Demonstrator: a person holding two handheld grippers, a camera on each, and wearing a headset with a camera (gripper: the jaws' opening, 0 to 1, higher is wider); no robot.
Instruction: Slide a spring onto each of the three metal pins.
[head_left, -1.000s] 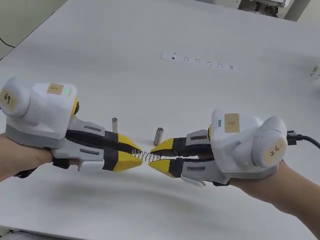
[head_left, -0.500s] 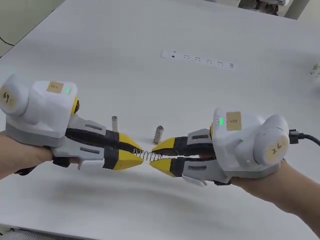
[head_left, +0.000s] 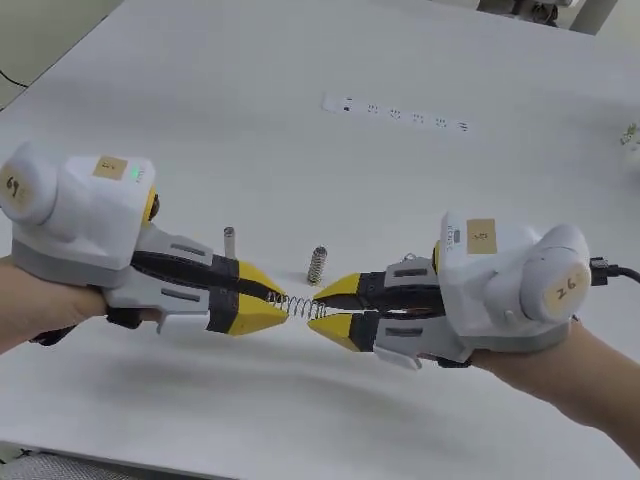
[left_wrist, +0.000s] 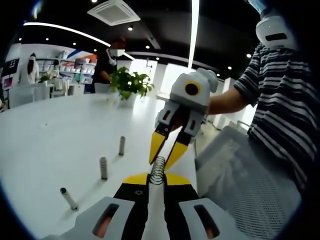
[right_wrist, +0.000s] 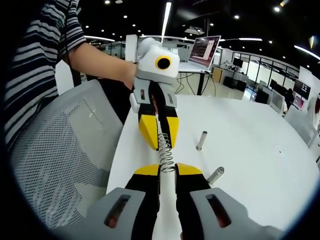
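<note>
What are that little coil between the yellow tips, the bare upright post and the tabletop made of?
The small silver coil spring: probably bare steel wire, thin shiny grey turns. The short upright grey pin: metal, seemingly, with a dull sheen. The white table: smooth matt surface, perhaps laminate or paint; its core can't be told.

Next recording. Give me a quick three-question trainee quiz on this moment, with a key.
1. True or false: the spring is held by the left gripper alone.
2. How many pins stand on the table in the left gripper view? A) two B) three C) four
3. Fill in: the left gripper and the right gripper each clamp one ___ of the spring.
Key: 1 false; 2 B; 3 end.
</note>
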